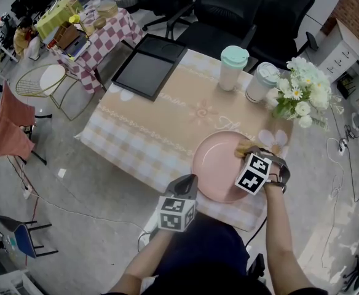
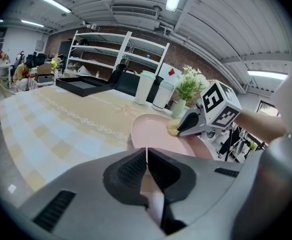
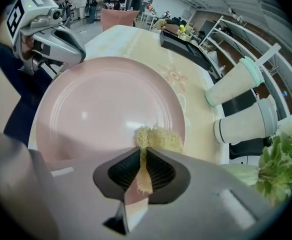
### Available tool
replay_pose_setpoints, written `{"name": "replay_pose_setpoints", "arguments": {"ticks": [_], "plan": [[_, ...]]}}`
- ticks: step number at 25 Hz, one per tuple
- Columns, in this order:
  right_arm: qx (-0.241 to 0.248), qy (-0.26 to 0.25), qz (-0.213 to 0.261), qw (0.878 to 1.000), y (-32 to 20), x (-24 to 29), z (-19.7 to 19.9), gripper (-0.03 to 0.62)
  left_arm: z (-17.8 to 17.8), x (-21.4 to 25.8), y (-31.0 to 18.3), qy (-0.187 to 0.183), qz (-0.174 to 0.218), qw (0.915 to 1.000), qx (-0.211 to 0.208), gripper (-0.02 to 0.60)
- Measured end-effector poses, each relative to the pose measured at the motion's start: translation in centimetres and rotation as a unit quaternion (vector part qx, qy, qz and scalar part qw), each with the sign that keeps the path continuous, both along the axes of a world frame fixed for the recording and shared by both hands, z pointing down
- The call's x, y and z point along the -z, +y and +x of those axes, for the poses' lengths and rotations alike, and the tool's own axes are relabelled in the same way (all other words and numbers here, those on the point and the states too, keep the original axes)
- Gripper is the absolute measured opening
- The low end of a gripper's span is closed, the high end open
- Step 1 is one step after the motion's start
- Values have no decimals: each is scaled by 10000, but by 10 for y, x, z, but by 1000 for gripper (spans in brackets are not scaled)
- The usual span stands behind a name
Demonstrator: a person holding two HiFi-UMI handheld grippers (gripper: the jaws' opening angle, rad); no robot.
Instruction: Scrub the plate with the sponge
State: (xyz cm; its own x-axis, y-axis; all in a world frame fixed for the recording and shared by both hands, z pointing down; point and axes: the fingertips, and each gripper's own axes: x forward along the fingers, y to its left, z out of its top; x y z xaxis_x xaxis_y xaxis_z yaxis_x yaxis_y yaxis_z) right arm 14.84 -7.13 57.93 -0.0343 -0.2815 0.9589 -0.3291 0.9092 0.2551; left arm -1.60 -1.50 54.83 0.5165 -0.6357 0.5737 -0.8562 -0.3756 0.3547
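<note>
Meanwhile, the right gripper (image 3: 142,152) is clenching the yellow sponge (image 3: 162,138) and pressing it onto the far right edge of the pink plate (image 3: 96,109), while the left gripper (image 2: 147,156) is clamping that plate's near left rim, its jaws squeezed tight on the thin lip.

Grey hand-held grippers (image 1: 190,178) (image 1: 243,152) — black-white marker cubes (image 1: 177,212) (image 1: 254,173) — navy clothing (image 1: 207,241)

Your counter (image 1: 149,134), covered in a beige-and-white checked cloth, carries a flat black rectangular tray (image 1: 147,66) at its far left corner. Towards the far right you have a white cup with a mint-green lid (image 1: 233,67) just beside a white grey-lidded cup (image 1: 261,82), then a bunch of white flowers (image 1: 299,94).
</note>
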Motion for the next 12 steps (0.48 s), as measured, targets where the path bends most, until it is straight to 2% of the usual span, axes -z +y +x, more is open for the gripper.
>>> {"name": "replay_pose_setpoints", "arguments": {"ticks": [12], "plan": [[-193, 12, 154, 9997, -1, -2, 2, 38, 0, 0, 0, -91, 32, 9999, 57, 20]]}}
